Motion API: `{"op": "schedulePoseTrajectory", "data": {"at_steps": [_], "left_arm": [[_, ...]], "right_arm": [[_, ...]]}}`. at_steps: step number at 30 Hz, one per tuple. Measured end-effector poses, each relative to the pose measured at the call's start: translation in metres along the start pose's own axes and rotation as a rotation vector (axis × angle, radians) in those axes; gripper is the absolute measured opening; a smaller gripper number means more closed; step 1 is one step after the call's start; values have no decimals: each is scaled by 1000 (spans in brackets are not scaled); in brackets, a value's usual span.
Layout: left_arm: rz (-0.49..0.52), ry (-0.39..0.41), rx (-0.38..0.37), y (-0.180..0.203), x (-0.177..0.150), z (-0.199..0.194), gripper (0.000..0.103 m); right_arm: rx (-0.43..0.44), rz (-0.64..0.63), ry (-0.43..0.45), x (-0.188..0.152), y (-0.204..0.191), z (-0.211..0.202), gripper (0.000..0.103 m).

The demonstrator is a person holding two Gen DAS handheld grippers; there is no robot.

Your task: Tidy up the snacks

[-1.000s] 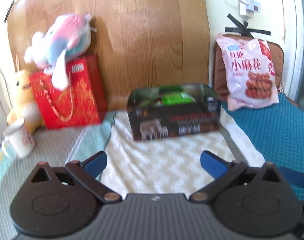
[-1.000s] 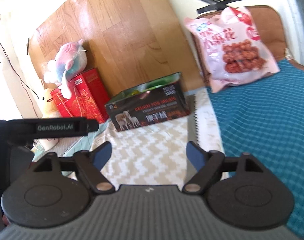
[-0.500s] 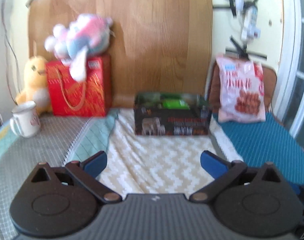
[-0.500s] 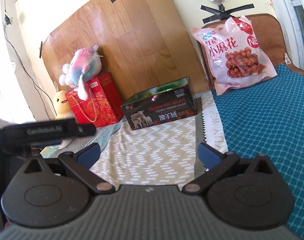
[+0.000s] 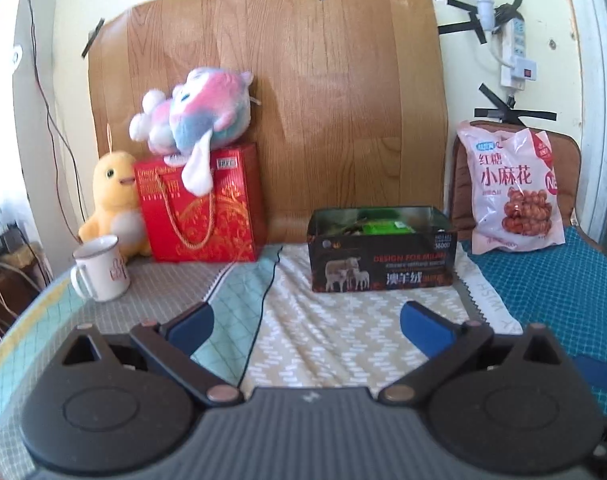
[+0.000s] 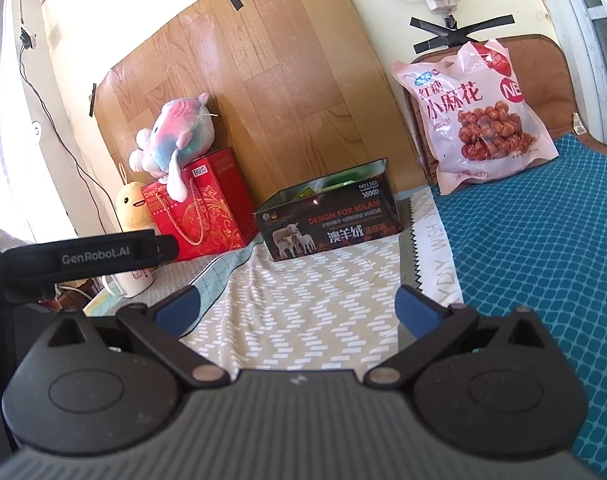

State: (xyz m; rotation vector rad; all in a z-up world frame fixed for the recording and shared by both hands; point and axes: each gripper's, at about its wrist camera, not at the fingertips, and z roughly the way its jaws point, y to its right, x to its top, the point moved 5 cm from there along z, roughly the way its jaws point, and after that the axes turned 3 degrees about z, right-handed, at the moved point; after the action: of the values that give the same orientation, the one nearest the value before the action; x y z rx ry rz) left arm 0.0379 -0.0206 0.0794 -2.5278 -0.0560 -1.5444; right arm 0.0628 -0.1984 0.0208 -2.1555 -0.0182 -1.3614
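Right wrist view: right claw (image 6: 297, 312) gapes wide, empty; snack box (image 6: 327, 216) sits well ahead.

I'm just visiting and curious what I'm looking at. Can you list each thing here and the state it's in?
Dark box: open on top, packets inside.
Pink snack bag: sealed, leaning upright against the brown cushion.
Red gift bag: upright, plush toy on top.
White mug: upright.
Left gripper: open, empty.
Right gripper: open, empty.
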Motion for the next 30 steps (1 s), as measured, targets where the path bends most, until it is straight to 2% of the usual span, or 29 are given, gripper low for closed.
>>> {"op": "schedulePoseTrajectory", "data": {"at_steps": [5,10,14,30], "left_arm": [[-17,21,87,-13,1,-3,103],[-24,9,87,-19,1,-2,103],[-9,6,121,-20,-1,-1,103],[-51,-99,73,-23,-14,8,103]], "right_arm": [[5,2,-4,0,0,2,103],[11,6,-14,-2,-1,4,103],[12,6,-14,-2,-1,4,103],[17,3,-16,0,-2,1,103]]}}
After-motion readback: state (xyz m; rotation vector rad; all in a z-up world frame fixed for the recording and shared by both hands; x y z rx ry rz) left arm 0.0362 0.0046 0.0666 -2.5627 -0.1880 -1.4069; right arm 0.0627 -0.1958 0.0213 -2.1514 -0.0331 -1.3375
